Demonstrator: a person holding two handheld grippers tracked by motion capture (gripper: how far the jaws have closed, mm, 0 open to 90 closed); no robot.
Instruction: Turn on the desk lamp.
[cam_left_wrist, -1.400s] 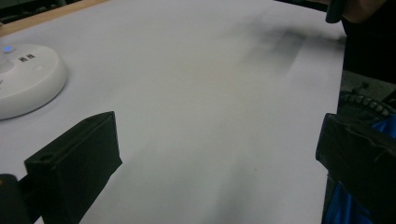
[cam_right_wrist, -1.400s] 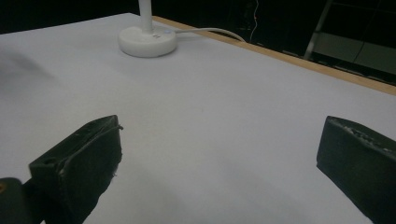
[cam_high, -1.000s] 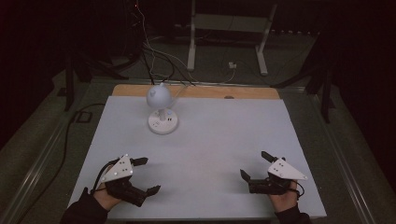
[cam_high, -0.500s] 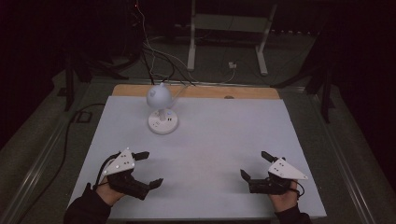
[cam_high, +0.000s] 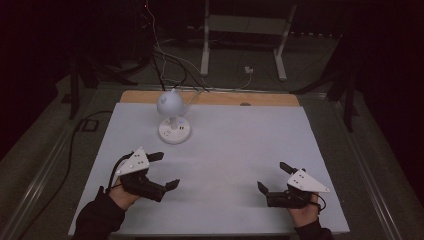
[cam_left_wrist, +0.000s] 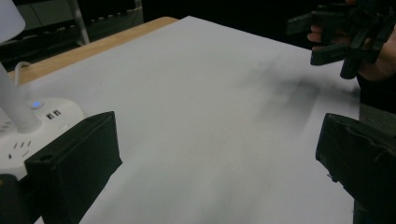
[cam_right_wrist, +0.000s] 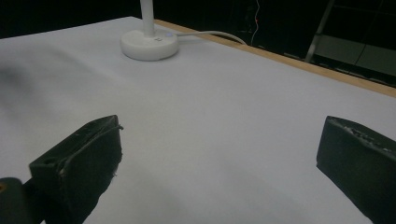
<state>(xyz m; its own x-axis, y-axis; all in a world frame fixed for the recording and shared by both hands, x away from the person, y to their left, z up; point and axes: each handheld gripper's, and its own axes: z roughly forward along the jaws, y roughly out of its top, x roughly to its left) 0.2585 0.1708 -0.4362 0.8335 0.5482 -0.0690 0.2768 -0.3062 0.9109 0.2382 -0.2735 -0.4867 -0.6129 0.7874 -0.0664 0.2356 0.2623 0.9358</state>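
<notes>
The left tool (cam_high: 161, 171), jaws spread and empty, is seen shifted forward toward the white round-based desk lamp (cam_high: 173, 116); the right tool (cam_high: 275, 181) is kept spread, unmoved.

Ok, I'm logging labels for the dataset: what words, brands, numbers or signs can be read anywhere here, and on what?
No readable text anywhere.
Lamp base: small dark marks by its sockets and a lit blue dot, too small and blurred to read as words or numbers.
Grey plate on the left gripper: a few dots, no lettering.
Grey plate on the right gripper: the same, nothing legible.
White table cover: blank.
</notes>
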